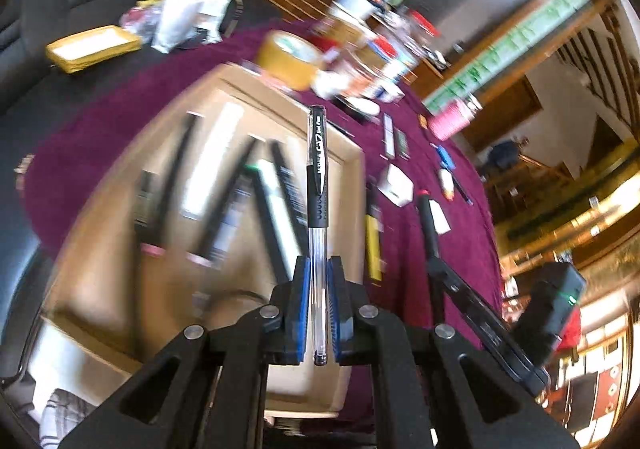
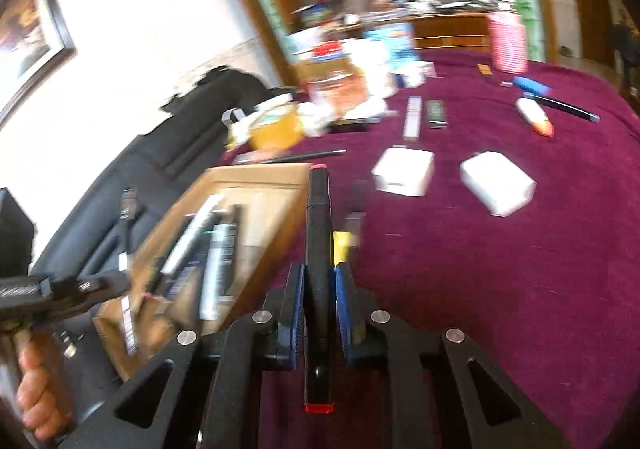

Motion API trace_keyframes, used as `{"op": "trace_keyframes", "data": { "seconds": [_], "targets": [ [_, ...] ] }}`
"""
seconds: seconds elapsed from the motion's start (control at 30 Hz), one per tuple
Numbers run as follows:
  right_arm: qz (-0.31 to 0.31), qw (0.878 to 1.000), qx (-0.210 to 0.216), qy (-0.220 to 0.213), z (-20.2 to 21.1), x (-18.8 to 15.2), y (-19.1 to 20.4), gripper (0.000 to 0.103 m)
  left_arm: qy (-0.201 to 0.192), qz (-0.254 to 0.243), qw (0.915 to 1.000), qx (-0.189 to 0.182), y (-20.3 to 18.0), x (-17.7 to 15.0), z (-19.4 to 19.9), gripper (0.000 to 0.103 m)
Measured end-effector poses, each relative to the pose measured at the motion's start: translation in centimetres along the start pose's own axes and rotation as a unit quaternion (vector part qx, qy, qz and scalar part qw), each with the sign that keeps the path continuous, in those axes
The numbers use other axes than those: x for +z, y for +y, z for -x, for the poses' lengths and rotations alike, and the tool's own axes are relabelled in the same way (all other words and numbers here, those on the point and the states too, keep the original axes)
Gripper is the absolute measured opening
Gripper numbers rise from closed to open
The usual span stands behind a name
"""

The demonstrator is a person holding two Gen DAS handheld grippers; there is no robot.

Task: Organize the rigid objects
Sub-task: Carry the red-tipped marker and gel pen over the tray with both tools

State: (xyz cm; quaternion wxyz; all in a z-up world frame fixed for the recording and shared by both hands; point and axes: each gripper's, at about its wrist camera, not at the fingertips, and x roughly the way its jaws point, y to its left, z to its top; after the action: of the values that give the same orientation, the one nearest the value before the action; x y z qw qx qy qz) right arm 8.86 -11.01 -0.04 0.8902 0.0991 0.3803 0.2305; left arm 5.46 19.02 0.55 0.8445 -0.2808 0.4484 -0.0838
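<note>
everywhere, cluttered maroon tablecloth

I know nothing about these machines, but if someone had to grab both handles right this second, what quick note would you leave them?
Left gripper: shut on a clear pen with a black cap, held over the cardboard box.
Right gripper: shut on a black marker with red ends, beside the box.
Done: several pens and markers already lie in the box.
Left: drop both held items in, then collect what remains on the purple cloth: two white blocks, a yellow item, a black pen, a white and orange marker, small pieces further back.
</note>
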Motion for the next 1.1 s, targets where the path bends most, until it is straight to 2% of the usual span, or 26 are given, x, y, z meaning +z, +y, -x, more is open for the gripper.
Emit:
{"op": "trace_keyframes", "data": {
  "seconds": [0.17, 0.43, 0.87, 1.1],
  "targets": [
    [0.039, 0.998, 0.029, 0.027, -3.0, 0.2, 4.0, 0.017, -0.001, 0.023, 0.9994, 0.025, 3.7, 0.9, 0.8, 0.008],
    [0.062, 0.996, 0.044, 0.055, -6.9, 1.1, 6.7, 0.017, 0.029, 0.004, 0.9977, 0.06, 5.9, 1.2, -0.6, 0.008],
    [0.089, 0.992, 0.012, 0.089, -11.3, 2.1, 7.9, 0.017, 0.071, -0.034, 0.9931, 0.086, 5.6, 0.5, -3.6, 0.008],
    [0.09, 0.99, 0.001, 0.11, -12.7, 2.0, 7.9, 0.017, 0.067, -0.031, 0.9933, 0.088, 6.2, 0.7, -3.4, 0.008]
  ]
}}
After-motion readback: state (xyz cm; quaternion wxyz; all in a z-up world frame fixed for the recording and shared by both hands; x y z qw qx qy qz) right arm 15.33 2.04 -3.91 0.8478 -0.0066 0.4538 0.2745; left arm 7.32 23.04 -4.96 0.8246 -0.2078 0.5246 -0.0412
